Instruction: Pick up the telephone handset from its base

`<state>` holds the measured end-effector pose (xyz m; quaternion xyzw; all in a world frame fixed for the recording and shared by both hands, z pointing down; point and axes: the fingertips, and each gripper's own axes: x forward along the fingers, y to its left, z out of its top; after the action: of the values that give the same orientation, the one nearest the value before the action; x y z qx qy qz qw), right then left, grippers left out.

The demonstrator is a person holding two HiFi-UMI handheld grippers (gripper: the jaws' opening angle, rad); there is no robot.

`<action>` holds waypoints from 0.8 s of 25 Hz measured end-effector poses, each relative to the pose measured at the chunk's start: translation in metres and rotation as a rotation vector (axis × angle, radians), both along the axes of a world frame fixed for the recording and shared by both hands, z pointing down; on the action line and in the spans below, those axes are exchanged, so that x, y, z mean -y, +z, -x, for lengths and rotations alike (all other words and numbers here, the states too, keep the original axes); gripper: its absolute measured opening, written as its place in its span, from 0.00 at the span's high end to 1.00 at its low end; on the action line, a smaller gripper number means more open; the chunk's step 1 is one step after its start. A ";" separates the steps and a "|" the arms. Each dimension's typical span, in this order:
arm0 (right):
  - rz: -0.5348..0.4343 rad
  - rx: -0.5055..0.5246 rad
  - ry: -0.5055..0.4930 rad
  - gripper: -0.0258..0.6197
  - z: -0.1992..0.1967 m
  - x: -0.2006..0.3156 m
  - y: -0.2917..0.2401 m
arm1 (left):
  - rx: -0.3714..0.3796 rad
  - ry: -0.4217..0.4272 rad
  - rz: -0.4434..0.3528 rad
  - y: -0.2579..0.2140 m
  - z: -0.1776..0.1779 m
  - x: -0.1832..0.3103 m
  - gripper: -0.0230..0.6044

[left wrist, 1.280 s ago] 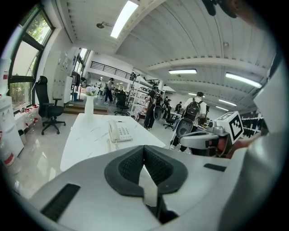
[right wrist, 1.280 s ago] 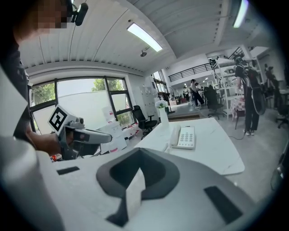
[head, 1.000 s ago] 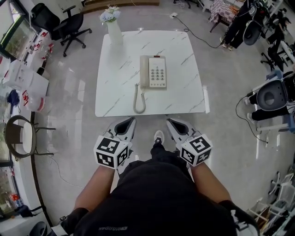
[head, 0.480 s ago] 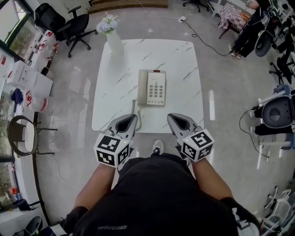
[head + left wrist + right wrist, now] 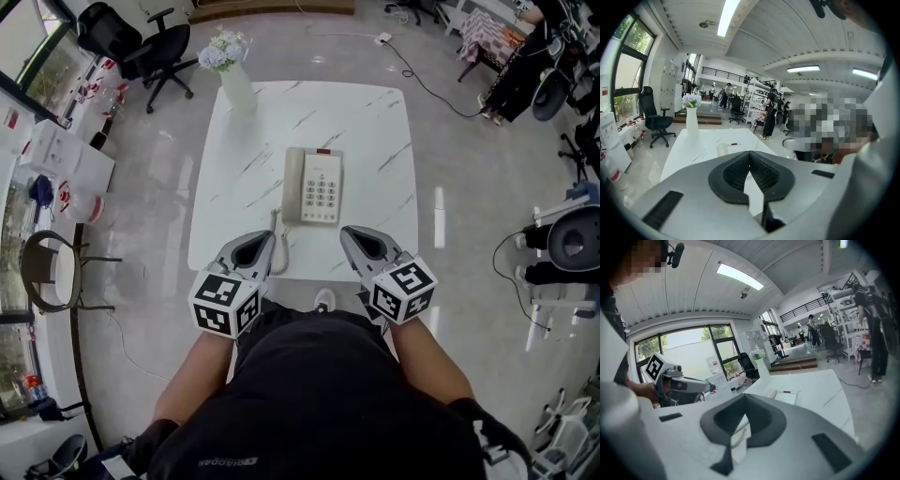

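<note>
Over the near edge of the white marble-patterned desk (image 5: pixel 375 122), the left gripper (image 5: pixel 270 242) and the right gripper (image 5: pixel 349 234) hang with their fingers closed on nothing. They are either side of the grey coiled cord (image 5: pixel 279 258) and short of the cream push-button telephone (image 5: pixel 322 187), whose cream plastic handset (image 5: pixel 293 186) lies cradled along the base's left side. The handset looks light, rigid and smooth, tethered by the cord, so a hold across its slim middle seems safest. A second earlier both grippers stood short of the desk's edge; the person has since closed in.
</note>
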<state>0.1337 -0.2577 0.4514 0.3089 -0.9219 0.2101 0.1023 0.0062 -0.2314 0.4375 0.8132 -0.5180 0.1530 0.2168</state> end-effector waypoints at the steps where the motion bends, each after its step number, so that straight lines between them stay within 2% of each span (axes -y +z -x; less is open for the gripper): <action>1: -0.001 0.000 0.005 0.96 0.001 0.002 0.000 | -0.002 0.007 -0.001 0.001 0.000 0.002 0.96; 8: 0.000 -0.010 0.090 0.96 0.013 0.006 -0.002 | -0.009 0.101 0.000 0.000 0.009 0.016 0.96; 20: -0.016 -0.055 0.214 0.96 0.067 0.005 -0.007 | 0.002 0.211 -0.009 -0.002 0.071 0.026 0.96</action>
<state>0.0671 -0.2627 0.4449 0.4121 -0.8822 0.2037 0.1021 -0.0653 -0.2573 0.4354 0.8641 -0.4302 0.1735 0.1954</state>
